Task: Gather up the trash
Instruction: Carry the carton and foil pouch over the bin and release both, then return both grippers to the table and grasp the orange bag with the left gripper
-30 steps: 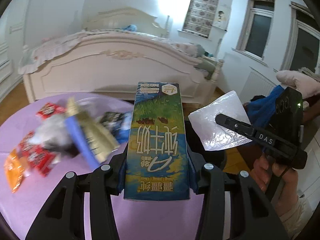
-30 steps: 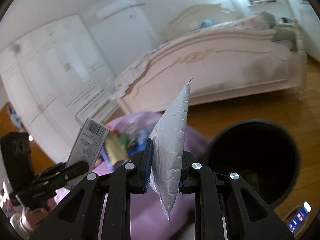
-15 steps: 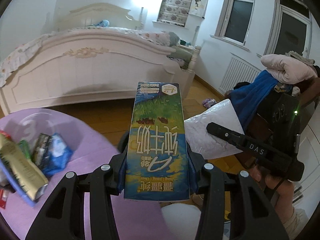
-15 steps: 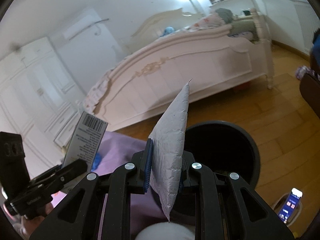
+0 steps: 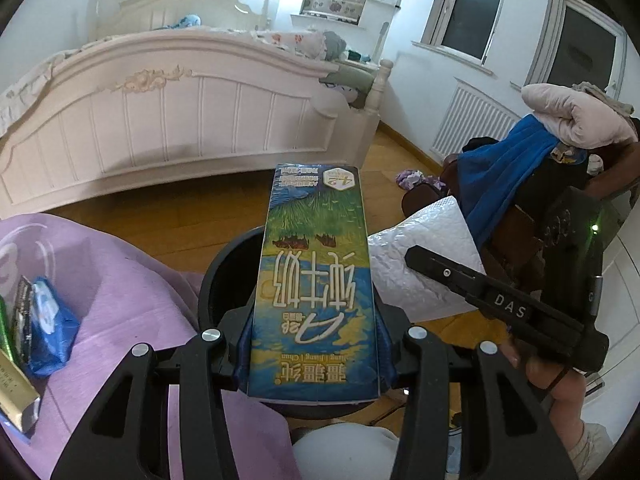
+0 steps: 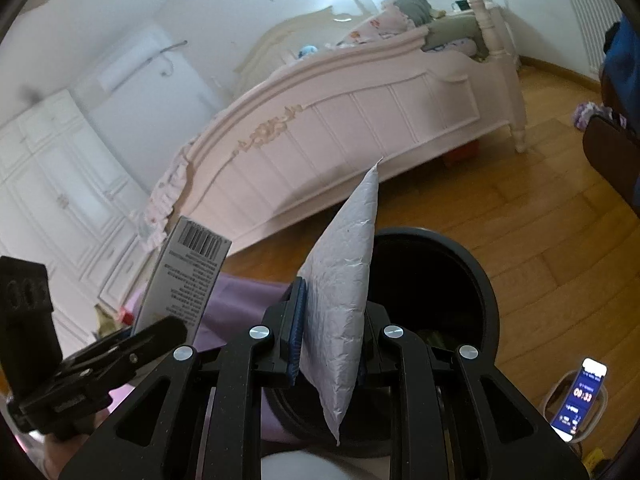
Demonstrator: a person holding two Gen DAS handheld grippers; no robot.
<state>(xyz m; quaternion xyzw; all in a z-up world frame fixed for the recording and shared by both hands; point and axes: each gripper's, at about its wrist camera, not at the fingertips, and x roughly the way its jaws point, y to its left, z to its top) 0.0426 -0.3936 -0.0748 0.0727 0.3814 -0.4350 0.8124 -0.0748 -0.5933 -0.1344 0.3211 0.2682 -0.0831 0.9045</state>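
My left gripper [image 5: 314,356] is shut on a tall blue and green milk carton [image 5: 314,280], held over the black trash bin [image 5: 216,276]. In the right wrist view the same carton [image 6: 180,276] shows its grey barcode side at the left. My right gripper [image 6: 328,344] is shut on a white bubble-wrap pouch [image 6: 344,280], which hangs above the bin's [image 6: 480,292] dark opening. That pouch [image 5: 424,264] and the right gripper [image 5: 452,276] also appear to the right of the carton in the left wrist view. More wrappers [image 5: 44,320] lie on the purple tablecloth [image 5: 120,280].
A pink-white bed [image 5: 180,120] stands behind the bin across a wooden floor [image 6: 540,208]. A chair piled with clothes [image 5: 540,140] is at the right. A lit phone [image 6: 580,396] rests low beside the bin. White wardrobes [image 6: 52,184] line the left wall.
Both grippers swung away from the table toward the bin and sank, each keeping its load. The bin now sits right under the carton and the pouch.
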